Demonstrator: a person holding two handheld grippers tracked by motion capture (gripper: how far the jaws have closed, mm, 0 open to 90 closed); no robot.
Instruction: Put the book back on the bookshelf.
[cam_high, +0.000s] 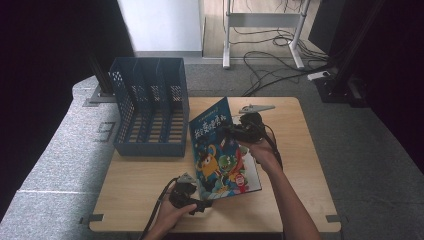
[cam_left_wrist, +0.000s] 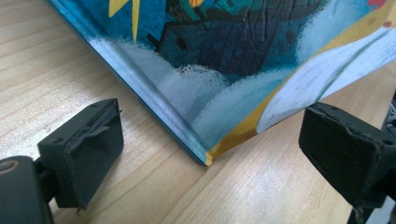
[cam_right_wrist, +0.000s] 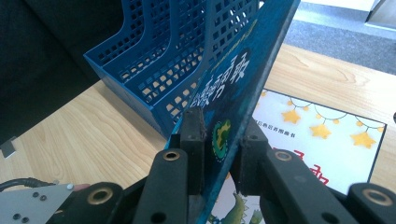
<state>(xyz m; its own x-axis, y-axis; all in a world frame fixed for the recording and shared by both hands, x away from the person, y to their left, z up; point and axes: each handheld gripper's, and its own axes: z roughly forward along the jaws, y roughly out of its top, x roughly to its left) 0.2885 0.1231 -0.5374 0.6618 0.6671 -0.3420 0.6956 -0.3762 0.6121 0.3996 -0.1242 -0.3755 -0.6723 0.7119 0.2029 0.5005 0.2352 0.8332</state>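
A: Jaws on the right gripper (cam_right_wrist: 218, 154) are pinching the blue picture book (cam_high: 220, 147) across its cover, closed down tight on it, as the right gripper view is showing at lower centre.

B: And the left gripper (cam_left_wrist: 210, 154)?

A: It is standing wide open. In the left gripper view the book's bottom corner is sitting between the two pads on the wooden table (cam_left_wrist: 70, 70), with neither pad touching it. In the high view that gripper (cam_high: 200, 202) is waiting at the lower middle of the frame.

B: Where is the book sitting overall?

A: Centre of the high view, just right of the blue file rack (cam_high: 150, 107). It is being tilted up, its lower edge resting on the table, and a second book (cam_right_wrist: 322, 135) is lying flat beneath and behind it.

B: How should this step be done well, in your judgement?

A: I would say the right gripper should be keeping its squeeze firm while lifting, and the left one should be closing on that lower corner before the book leaves the table, so it is not swinging. The slots in the rack look narrow, so the book needs to be going in spine-straight.

B: Which way is it pointing?

A: Its long axis is running from the lower middle of the high view up toward the upper centre, leaning slightly left, with the title end uppermost and nearest the rack.
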